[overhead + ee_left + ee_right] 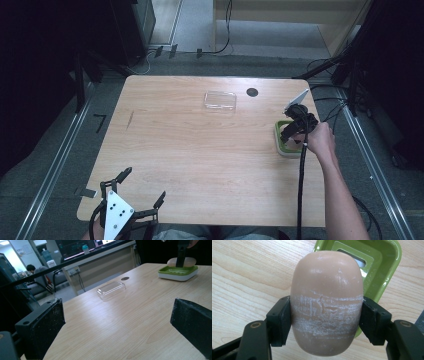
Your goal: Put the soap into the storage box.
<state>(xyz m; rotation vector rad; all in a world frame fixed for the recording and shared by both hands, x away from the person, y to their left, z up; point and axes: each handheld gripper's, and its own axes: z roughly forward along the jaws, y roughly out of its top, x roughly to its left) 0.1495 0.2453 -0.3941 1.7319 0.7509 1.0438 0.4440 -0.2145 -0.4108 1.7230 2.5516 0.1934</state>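
Pinched between the right hand-held gripper (325, 320) pads, a smooth tan oval soap bar (327, 302), scuffed white across its middle, hangs over the green soap dish (387, 262). Left hand-held gripper (132, 192) rests open near the tabletop (200, 150) edge.

I see the soap bar (327, 302), a smooth oval, pinkish-tan, with whitish scuffed bands across its middle and lower half. It sits pinched across its width, long axis running away from the right gripper view's camera, raised above the dish. In the left gripper view I see it (172, 262) just over the dish, not resting flat in it. The soap dish (387, 267) is lime green inside with a slotted insert, white outer base (178, 275), rectangular with rounded corners. I place the dish (281, 142) flat on the wooden table near its right edge.
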